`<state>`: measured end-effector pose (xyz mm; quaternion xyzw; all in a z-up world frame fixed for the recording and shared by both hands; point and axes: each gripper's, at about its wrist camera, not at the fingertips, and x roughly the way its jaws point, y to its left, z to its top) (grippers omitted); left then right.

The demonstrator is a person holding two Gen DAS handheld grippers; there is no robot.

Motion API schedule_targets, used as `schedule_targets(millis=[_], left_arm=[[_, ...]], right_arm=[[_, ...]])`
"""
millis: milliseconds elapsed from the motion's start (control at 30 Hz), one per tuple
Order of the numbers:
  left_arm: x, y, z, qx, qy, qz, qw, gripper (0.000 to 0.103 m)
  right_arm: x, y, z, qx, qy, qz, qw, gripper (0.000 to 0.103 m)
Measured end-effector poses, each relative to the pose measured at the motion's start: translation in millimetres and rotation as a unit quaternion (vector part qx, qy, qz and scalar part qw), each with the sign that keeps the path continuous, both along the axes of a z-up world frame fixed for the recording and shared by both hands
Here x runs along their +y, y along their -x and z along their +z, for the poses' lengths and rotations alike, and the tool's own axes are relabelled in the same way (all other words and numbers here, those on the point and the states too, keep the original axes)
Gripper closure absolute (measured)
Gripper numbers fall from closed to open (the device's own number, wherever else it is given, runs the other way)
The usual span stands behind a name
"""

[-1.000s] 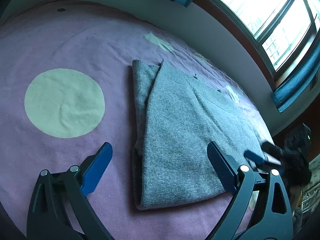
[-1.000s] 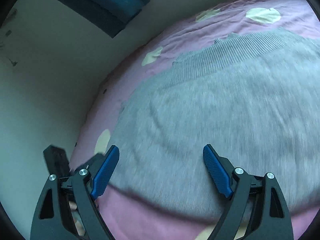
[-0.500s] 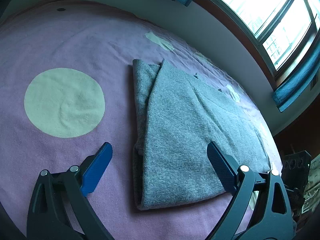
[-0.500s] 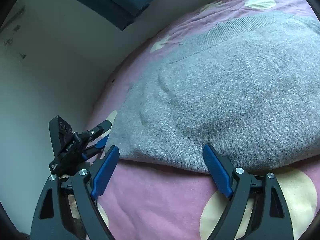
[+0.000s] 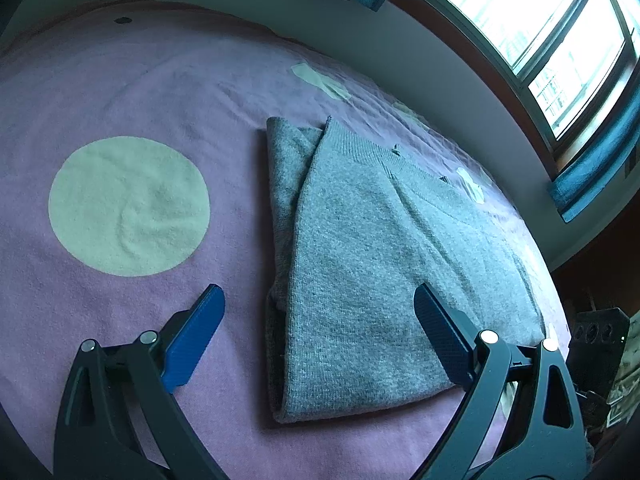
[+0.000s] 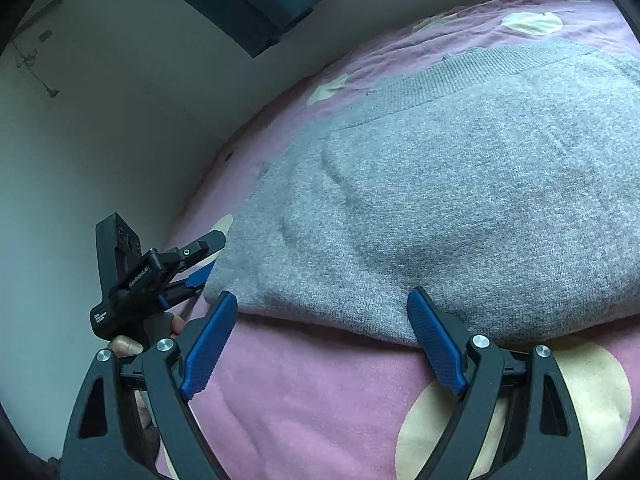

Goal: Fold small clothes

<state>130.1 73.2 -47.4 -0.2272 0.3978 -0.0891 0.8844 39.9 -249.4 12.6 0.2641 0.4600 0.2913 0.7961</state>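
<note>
1. My right gripper [image 6: 320, 344] has its jaws spread wide and empty, hovering just short of the near edge of the folded grey knit sweater [image 6: 460, 200].
2. My left gripper [image 5: 316, 336] is also wide open and holds nothing; the sweater's near corner lies between its fingers.
3. The sweater lies flat on the pink spotted blanket [image 5: 140, 80]; its long axis runs away from my left gripper.
4. Both grippers are near it, at adjacent edges.
</note>
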Motion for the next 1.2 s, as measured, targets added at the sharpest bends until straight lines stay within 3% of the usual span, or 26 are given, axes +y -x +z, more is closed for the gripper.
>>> schedule_targets(millis=[433,667,767,967,1200], left_arm=[[0.5,-5.2,-1.4,0.0,0.002,0.004,1.0,0.008],[7.9,-5.8,-1.6,-0.008,0.035,0.008,0.9993,0.008],[11.9,-10.4,-3.5,-0.001,0.062,-0.005,0.9981,0.018],[14.0,-33.6,-5.3,0.015,0.085,-0.027,0.9959,0.022],[6.1,-60.3,-10.9,0.027,0.103,-0.043,0.9933,0.047]], right_arm=[[2.6,0.7,-0.2,-0.002,0.0,0.001,1.0,0.017],[1.6,1.4,-0.3,-0.003,-0.002,0.002,1.0,0.017],[-0.1,1.7,-0.3,-0.004,-0.005,0.002,1.0,0.017],[-0.1,2.4,-1.1,-0.004,-0.006,0.002,1.0,0.017],[-1.1,2.7,-1.9,-0.003,-0.012,0.003,1.0,0.017]])
